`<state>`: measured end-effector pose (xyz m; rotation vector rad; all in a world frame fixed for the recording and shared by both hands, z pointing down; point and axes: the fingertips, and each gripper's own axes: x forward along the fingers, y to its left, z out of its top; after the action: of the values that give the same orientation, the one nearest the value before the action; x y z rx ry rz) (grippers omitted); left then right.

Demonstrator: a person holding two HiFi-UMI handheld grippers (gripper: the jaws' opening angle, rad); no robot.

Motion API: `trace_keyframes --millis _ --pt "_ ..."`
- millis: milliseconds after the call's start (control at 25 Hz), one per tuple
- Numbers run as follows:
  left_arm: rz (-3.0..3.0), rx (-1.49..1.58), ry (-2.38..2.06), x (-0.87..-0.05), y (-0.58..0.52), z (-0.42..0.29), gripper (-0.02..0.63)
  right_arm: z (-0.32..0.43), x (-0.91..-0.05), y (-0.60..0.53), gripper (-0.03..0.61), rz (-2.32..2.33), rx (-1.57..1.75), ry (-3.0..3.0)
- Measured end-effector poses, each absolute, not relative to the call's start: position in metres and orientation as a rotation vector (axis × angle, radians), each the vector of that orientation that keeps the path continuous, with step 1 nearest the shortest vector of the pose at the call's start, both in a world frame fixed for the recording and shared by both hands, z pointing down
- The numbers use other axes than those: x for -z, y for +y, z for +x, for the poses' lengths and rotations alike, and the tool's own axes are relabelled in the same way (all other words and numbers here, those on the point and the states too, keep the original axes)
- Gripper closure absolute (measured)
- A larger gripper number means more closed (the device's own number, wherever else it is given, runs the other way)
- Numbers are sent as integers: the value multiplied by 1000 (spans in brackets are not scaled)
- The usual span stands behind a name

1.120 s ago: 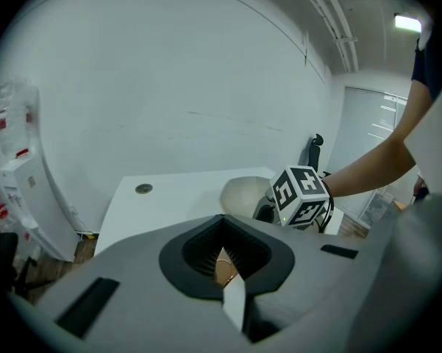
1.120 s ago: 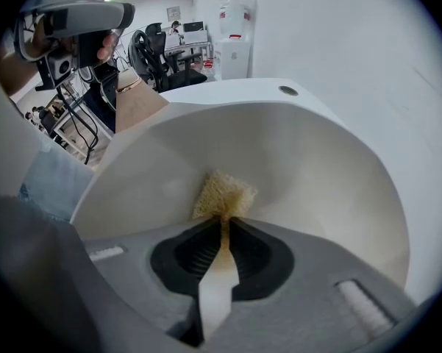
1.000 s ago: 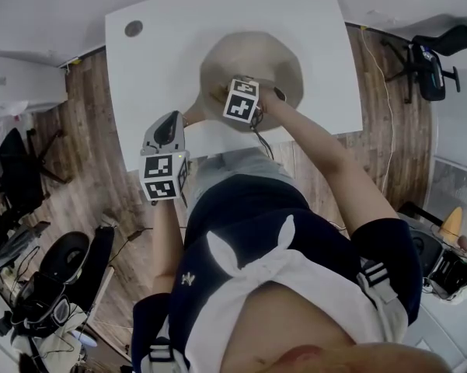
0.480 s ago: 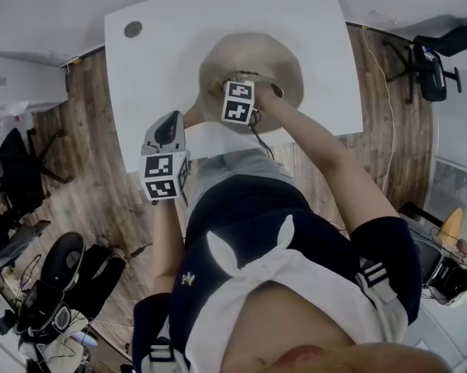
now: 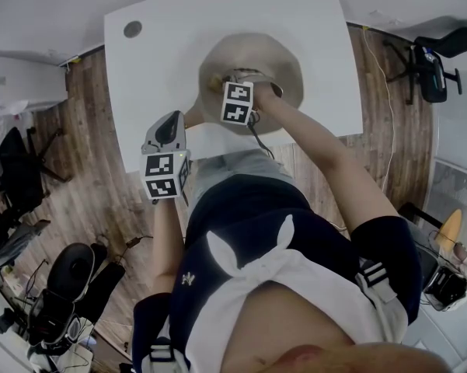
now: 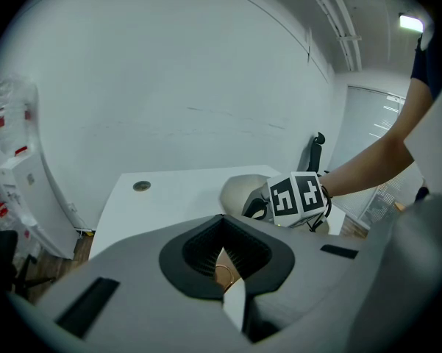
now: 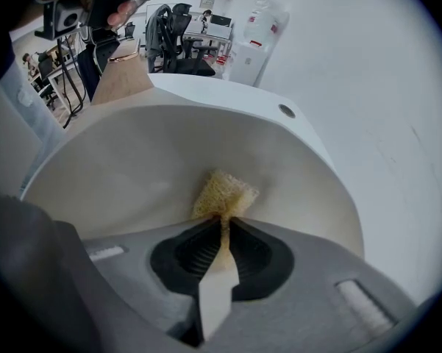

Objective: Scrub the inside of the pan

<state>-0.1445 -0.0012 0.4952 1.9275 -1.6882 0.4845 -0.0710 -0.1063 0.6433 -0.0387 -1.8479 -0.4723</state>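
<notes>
1. Right hand-held gripper (image 7: pixel 224 223): jaws pinched together on a yellow sponge (image 7: pixel 222 192). The sponge sticks out just past the tips and presses on the inner wall of the pan (image 7: pixel 125 171).
2. Left hand-held gripper (image 6: pixel 223 230): jaws closed on the pan's handle (image 6: pixel 225 272), a tan strip with a small ring, seen between the ribbed black pads.
3. Writing: only black-and-white square patterns on each marker cube (image 5: pixel 237 102). Red labels on a white unit (image 7: pixel 259 31) far beyond the right gripper are too small to read.
4. Materials: pan is matte beige, round, deep and smooth inside. Sponge is coarse, open-textured and crumpled. Gripper bodies are grey plastic. Bench (image 5: pixel 155 53) is white with rounded corners and a grey round cap (image 5: pixel 133 29) well beyond the left gripper.
5. Pan sits on the bench directly under the right gripper, ahead and to the right of the left one.
6. Versus 1 s ago: the right gripper's cube has slid slightly toward the left gripper's side of the pan. Left gripper is in the same spot.
</notes>
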Motion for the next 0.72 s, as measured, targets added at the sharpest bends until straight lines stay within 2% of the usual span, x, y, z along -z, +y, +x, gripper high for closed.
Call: trace_keyframes --millis 720 --pt "1908 -538 -1608 -523 -6 -133 614 -73 -647 -126 545 -6 648 -1742"
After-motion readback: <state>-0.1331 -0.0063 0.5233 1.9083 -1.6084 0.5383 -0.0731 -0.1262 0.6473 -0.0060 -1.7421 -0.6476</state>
